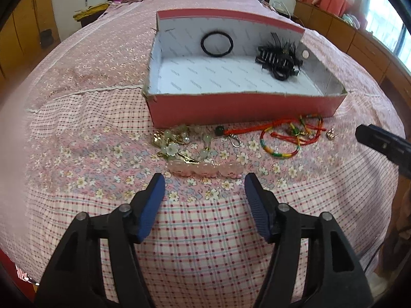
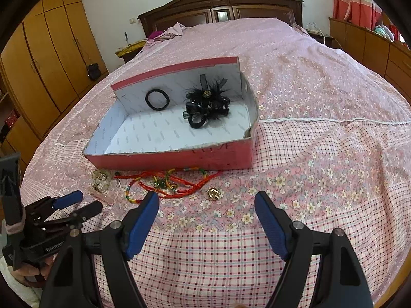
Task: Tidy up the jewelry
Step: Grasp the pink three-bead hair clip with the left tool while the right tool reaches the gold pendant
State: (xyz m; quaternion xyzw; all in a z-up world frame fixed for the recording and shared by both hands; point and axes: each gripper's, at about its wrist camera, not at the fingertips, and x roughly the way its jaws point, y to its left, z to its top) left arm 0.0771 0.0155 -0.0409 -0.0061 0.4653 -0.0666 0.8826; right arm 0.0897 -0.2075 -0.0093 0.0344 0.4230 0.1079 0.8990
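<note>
Bedspread (image 1: 205,243) stage: left gripper (image 1: 203,188) spread wide and empty, near the pink clip (image 1: 204,170) in front of the box (image 1: 244,107). Straddle it lengthwise, press gently, close slowly. Right gripper (image 2: 206,206) gapes too.

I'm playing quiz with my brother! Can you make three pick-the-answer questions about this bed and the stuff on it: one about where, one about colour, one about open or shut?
1. Where is the plain black round hair tie?
A. inside the red cardboard box
B. on the quilt
C. in a gripper

2. What colour is the chunky flower-shaped hair clip lying closest to the left gripper?
A. black
B. pink
C. green

3. How do the right gripper fingers stand?
A. shut on a bracelet
B. shut on nothing
C. open, holding nothing

Answers: 1 A, it leans on the box's white back wall. 2 B, it looks pale pink on the floral quilt. 3 C, a wide gap shows quilt between the blue pads.
</note>
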